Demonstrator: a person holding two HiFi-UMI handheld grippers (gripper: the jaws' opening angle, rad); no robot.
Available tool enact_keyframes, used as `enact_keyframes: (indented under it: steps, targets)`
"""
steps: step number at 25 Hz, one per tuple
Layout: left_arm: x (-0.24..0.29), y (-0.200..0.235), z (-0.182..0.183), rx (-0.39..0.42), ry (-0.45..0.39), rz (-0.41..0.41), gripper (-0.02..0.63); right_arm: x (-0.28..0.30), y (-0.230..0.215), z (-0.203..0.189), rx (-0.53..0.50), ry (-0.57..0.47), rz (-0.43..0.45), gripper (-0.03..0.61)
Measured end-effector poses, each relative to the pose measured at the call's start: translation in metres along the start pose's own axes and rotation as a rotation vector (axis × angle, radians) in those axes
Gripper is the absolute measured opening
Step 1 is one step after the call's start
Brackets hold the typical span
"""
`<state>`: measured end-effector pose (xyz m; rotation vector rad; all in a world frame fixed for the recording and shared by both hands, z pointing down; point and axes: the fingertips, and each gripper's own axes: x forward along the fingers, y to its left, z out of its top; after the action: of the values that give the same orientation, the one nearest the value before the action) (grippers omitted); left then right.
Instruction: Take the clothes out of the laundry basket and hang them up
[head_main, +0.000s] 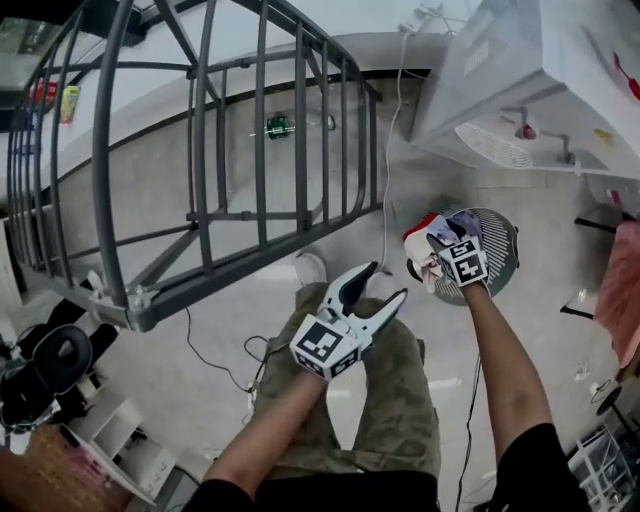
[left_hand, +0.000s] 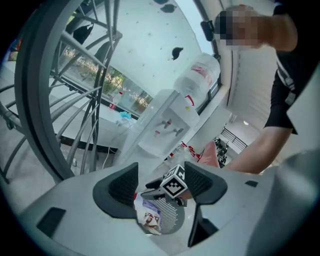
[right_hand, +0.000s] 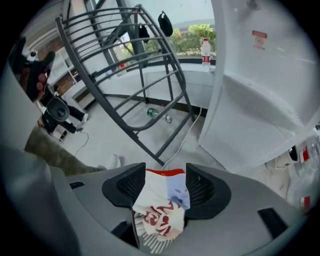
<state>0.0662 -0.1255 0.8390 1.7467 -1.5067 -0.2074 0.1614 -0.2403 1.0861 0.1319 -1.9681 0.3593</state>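
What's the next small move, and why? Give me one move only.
Probably raise the right tool, shut on the red-patterned white garment, and carry it left toward the grey drying rack. The garment hangs just over the round laundry basket, and the left tool is open and empty.

Both forearms reach forward and down, one gripper in each hand.
Left gripper (head_main: 385, 283): held nearer the body, fingers (left_hand: 120, 187) spread apart. Right gripper (head_main: 432, 248): farther out on a straight arm, fingers (right_hand: 200, 187) closed on a garment (right_hand: 160, 205).
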Motion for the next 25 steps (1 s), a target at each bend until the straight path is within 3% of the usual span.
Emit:
enact_keyframes:
  steps: [4, 8, 14, 18, 19, 25]
  targets:
    - [0.009, 0.016, -0.015, -0.021, 0.017, -0.026, 0.268, 0.043, -0.015, -0.017, -0.097, 0.069, -0.012, 0.219]
    - [0.011, 0.016, -0.028, -0.025, 0.043, -0.057, 0.268, 0.068, -0.022, -0.036, -0.127, 0.127, -0.002, 0.225]
    - [-0.009, 0.030, -0.011, 0.006, -0.001, -0.025, 0.268, 0.078, -0.022, -0.044, -0.186, 0.193, -0.021, 0.221]
    - [-0.019, 0.032, -0.006, 0.006, 0.000, -0.007, 0.267, 0.069, -0.015, -0.048, -0.247, 0.254, -0.010, 0.093]
    - [-0.021, 0.030, -0.006, 0.005, 0.003, -0.007, 0.267, 0.065, -0.014, -0.047, -0.263, 0.256, -0.015, 0.045]
    - [-0.033, 0.005, -0.007, -0.007, 0.038, -0.011, 0.268, 0.005, -0.009, -0.029, -0.230, 0.096, -0.077, 0.029]
